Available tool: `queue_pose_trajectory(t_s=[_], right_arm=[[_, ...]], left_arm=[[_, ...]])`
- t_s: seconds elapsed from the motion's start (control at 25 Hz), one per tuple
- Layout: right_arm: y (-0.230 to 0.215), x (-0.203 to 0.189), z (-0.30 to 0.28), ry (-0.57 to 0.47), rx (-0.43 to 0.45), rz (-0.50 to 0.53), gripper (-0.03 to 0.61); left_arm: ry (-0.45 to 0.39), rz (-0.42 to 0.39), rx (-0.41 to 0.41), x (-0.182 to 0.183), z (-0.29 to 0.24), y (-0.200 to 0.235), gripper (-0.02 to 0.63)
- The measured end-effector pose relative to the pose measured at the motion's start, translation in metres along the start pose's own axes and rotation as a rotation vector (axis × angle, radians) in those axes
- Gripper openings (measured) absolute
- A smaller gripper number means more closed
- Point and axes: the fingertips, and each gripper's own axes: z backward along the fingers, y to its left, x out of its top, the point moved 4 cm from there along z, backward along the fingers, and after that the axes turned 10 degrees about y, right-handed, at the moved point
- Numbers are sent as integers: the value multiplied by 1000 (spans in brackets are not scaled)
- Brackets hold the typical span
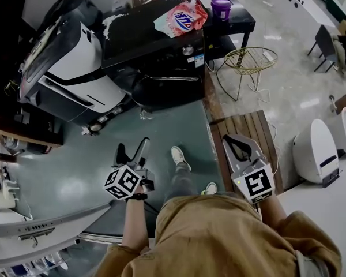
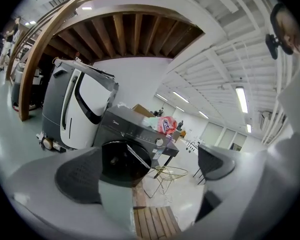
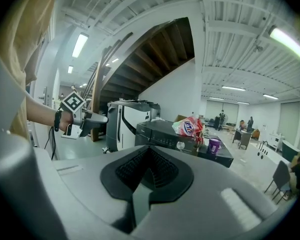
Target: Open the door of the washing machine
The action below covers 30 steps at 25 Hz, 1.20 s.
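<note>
Two hand-held grippers, both well apart from the washing machine [image 1: 153,42]. Holding the left gripper [image 1: 132,148] with jaws spread wide, gripping nothing, sighting the round door [image 2: 125,161] between the pads from afar. Holding the right gripper [image 1: 239,143] with jaws pressed together, empty, showing against a wooden slatted platform [image 1: 251,126]. Standing on green floor [image 1: 69,172]. Logging the door as closed on the dark front, with a detergent bag [image 1: 181,17] on top and a white floor-cleaning machine [image 1: 69,68] just beside, at the left.
</note>
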Motion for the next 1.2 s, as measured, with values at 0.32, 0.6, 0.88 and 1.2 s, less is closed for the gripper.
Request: queue_pose_trajectory(t_s=[0.32,0.6,0.88,1.2], right_arm=[[-27,53,-98,84,-43,108,4],[-31,100,-182,199,-70,192,3],[-38,107,-228,223,-124,193,3],[-76,94,-236,260,-186,139,4]], left_arm=[[57,16,-83,59,-106,36,624],[123,20,-170,114,-186,73,624],[226,-20,-243,134,-248,87,624],[340,-88,-295,117,-311,59,624]])
